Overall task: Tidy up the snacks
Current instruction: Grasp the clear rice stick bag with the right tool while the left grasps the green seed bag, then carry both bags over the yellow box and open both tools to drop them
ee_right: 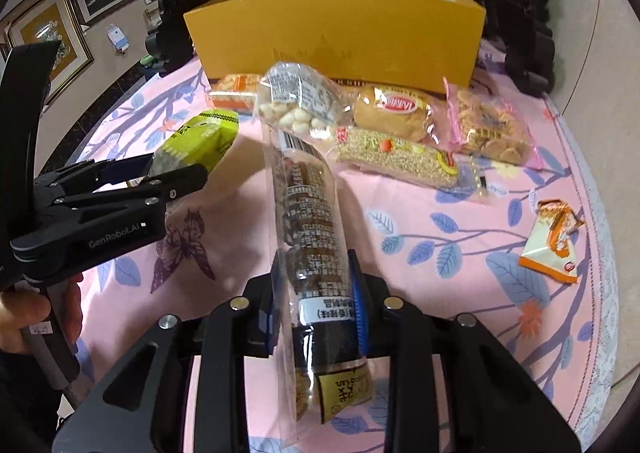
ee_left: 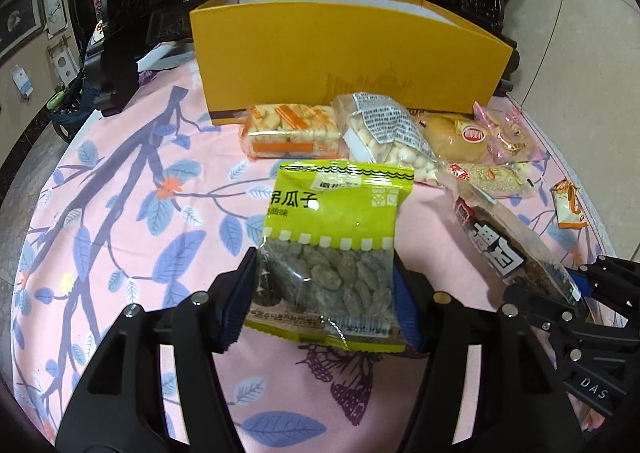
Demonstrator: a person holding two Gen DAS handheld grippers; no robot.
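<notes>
Both grippers carry snacks above the pink-clothed desk [ee_left: 120, 173]. The left gripper [ee_left: 324, 293] clamps a green seed packet [ee_left: 336, 229]; the right gripper [ee_right: 316, 305] clamps a long cookie sleeve [ee_right: 308, 213], pointing toward the open yellow box [ee_right: 340, 37] straight ahead.

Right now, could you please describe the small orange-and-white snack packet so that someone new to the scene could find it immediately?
Start at the big yellow box at the back of the pink leaf-patterned tablecloth; a cluster of snack bags lies in front of it. Go right and nearer, toward the cloth's right edge, to the small orange-and-white packet. It alone lies apart, touching no other snack.
</notes>
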